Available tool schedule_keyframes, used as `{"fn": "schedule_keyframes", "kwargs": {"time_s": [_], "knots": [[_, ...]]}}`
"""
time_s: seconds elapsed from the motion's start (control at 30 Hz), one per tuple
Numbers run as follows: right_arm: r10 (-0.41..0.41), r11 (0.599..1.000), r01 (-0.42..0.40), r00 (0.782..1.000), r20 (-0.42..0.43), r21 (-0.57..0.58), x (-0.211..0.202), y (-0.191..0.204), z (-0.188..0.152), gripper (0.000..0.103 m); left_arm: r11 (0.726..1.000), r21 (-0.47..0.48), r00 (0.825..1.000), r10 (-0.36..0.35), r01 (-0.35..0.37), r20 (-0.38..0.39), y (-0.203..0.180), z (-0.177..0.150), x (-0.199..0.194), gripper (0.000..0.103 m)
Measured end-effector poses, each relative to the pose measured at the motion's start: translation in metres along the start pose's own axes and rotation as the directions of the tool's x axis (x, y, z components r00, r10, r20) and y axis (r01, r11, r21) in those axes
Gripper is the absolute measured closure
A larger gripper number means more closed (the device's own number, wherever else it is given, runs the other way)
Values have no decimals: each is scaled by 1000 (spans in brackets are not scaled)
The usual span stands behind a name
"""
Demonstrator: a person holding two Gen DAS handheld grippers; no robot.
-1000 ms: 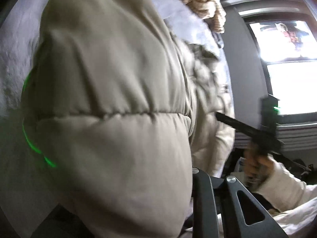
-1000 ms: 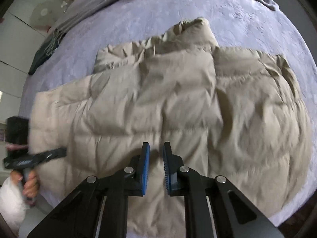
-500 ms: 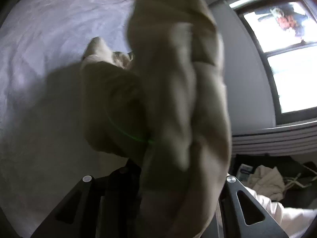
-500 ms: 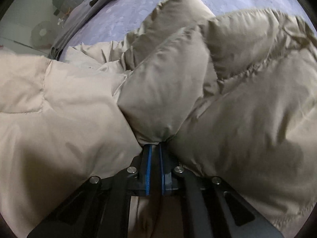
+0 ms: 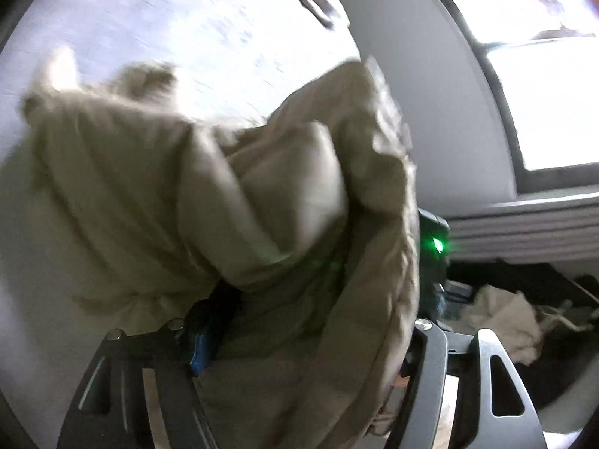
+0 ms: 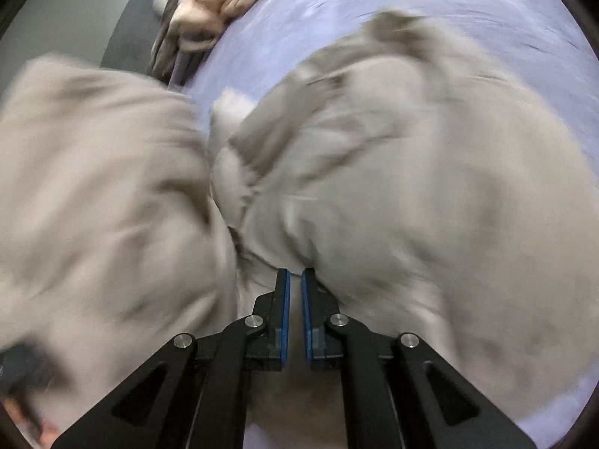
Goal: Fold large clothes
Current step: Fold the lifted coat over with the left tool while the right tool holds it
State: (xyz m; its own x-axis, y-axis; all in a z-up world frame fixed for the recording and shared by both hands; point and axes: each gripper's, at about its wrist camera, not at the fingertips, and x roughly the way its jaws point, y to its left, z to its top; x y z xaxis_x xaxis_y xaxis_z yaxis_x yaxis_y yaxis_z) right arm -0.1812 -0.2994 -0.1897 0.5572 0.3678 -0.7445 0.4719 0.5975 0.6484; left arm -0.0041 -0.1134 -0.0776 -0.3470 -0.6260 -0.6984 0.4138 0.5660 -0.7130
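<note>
My left tongs (image 5: 299, 340) have just been opening; their jaws stand wide apart and a thick fold of the beige jacket (image 5: 209, 194) lies loosely between them. My right tongs (image 6: 294, 284) are almost closed, tips pushed into the jacket (image 6: 430, 205), but I cannot tell if cloth is pinched. The jacket lies bunched on the lilac bed (image 6: 468, 3).

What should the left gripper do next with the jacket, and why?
Probably pull the left gripper back, clear of the jacket. Its jaws have just been opening and stand wide, with a thick fold of the jacket draped between them, above the bed. The right gripper is shut at a crease, so it may steady the rest while the fold drops.
</note>
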Motion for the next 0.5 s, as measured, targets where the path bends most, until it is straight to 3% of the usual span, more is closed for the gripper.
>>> {"fn": "schedule_keyframes", "kwargs": {"time_s": [0.03,0.1,0.2,0.23,0.3,0.33,0.37,0.5], "knots": [[-1,1000,1,1000,12,14,-8,-7,-3,96,1000,-1,1000,-27,27,-16,3,5,8,34],[-9,999,7,999,34,47,-24,-21,-11,96,997,9,997,-71,72,-41,8,15,30,23],[-30,997,27,999,45,74,-45,-35,-24,95,998,48,999,-40,41,-21,7,24,48,22],[-45,997,41,998,49,68,-52,-35,-30,89,998,66,1000,-21,22,-16,4,26,54,22],[-69,997,66,995,66,47,-68,-30,-42,60,997,82,1000,-3,4,-21,3,39,64,22],[-58,998,55,995,84,33,-80,-28,-48,40,996,92,1000,4,-1,-26,0,40,66,22],[-33,999,32,994,105,12,-89,-22,-55,35,995,100,1000,8,-5,-29,1,27,65,22],[55,993,-44,993,103,-112,-113,10,-81,28,995,96,999,20,-17,-32,4,31,72,22]]}}
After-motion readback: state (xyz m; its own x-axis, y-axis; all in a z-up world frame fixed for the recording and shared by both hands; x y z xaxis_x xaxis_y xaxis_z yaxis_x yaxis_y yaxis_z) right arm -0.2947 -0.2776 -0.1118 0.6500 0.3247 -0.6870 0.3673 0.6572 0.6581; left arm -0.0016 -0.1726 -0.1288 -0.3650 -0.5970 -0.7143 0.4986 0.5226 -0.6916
